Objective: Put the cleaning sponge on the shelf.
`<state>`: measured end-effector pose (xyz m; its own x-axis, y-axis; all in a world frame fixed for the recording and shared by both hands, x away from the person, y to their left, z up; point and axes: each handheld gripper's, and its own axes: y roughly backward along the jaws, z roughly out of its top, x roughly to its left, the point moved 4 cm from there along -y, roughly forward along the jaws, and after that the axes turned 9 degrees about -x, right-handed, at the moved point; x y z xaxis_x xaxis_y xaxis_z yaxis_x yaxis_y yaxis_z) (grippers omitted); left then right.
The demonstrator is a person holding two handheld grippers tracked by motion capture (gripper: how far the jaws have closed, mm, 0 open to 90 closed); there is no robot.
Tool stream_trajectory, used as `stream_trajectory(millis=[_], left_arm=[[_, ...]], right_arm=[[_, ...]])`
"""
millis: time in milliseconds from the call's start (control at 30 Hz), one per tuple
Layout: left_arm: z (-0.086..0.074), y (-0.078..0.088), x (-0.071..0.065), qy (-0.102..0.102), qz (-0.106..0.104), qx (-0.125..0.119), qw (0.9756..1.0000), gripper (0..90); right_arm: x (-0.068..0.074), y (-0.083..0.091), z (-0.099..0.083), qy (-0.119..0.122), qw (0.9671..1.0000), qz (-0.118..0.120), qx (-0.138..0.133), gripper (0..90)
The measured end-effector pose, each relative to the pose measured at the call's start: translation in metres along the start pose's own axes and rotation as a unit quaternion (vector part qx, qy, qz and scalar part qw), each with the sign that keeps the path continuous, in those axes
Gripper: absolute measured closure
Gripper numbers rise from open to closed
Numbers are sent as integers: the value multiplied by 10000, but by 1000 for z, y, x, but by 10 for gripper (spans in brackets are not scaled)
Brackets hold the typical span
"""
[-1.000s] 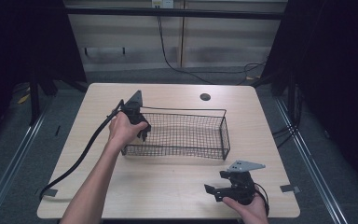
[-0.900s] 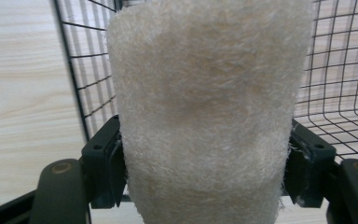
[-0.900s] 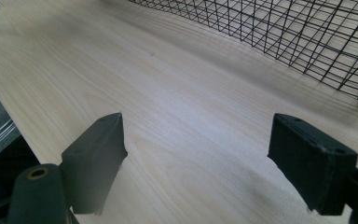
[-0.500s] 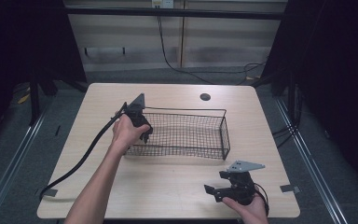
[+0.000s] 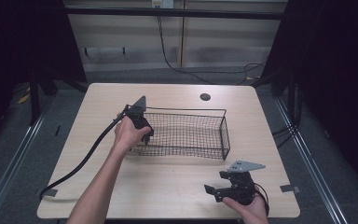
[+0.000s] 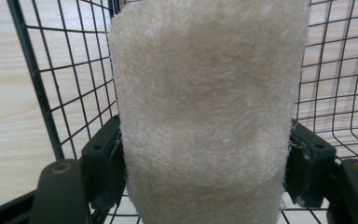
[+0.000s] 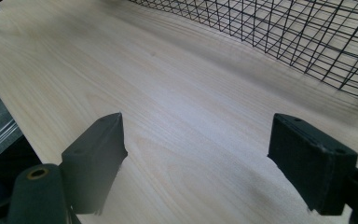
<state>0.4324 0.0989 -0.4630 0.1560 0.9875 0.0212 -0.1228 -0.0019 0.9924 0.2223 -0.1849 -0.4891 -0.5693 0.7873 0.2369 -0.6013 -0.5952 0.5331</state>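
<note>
One loofah (image 6: 205, 112) in left tool (image 6: 205, 177)

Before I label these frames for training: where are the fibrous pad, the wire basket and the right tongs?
fibrous pad (image 6: 205, 107), left gripper view, middle of its cream face.
wire basket (image 5: 225, 131), high view, its right end wall.
right tongs (image 7: 196, 158), right gripper view, midway between the open fingertips.

Wire basket (image 5: 186, 133) sits mid-tabletop (image 5: 168, 186); its mesh walls block any sideways entry, open top is the way in. Left gripper (image 5: 142, 133) with a fibrous pad (image 6: 205, 112) crowds the basket's left end. Bare wood ahead of the right gripper (image 5: 223, 191). Black cable (image 5: 84, 158) crosses the left side.
</note>
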Motion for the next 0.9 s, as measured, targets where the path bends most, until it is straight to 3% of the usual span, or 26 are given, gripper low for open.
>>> stream_trajectory(millis=[233,600,900], left_arm=[[-1,-7,7,166,-125,43,9998,282],[-3,-12,4,100,-18,58,9999,281],[-4,-19,0,91,-54,119,9999,273]], right_arm=[[0,0,0,-22,10000,-3,1,184],[0,0,0,-28,10000,-7,3,184],[0,0,0,-21,10000,-4,0,183]])
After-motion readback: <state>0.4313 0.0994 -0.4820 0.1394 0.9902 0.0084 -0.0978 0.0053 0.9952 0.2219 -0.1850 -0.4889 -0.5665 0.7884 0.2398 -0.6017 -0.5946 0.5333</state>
